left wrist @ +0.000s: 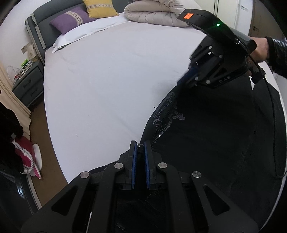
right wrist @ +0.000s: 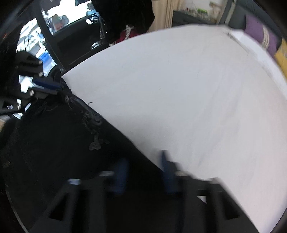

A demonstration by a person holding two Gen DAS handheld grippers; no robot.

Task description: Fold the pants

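Observation:
Black pants with a silver printed pattern lie on the white bed sheet, at the right in the left wrist view and at the lower left in the right wrist view. My left gripper is shut on the near edge of the pants. It also shows at the far left of the right wrist view. My right gripper is blurred, its jaws apart over the pants' edge. In the left wrist view the right gripper reaches down to the pants' far edge.
Purple and yellow pillows and a rolled beige duvet lie at the head of the bed. A grey nightstand stands left of it. A pink bag lies on the floor.

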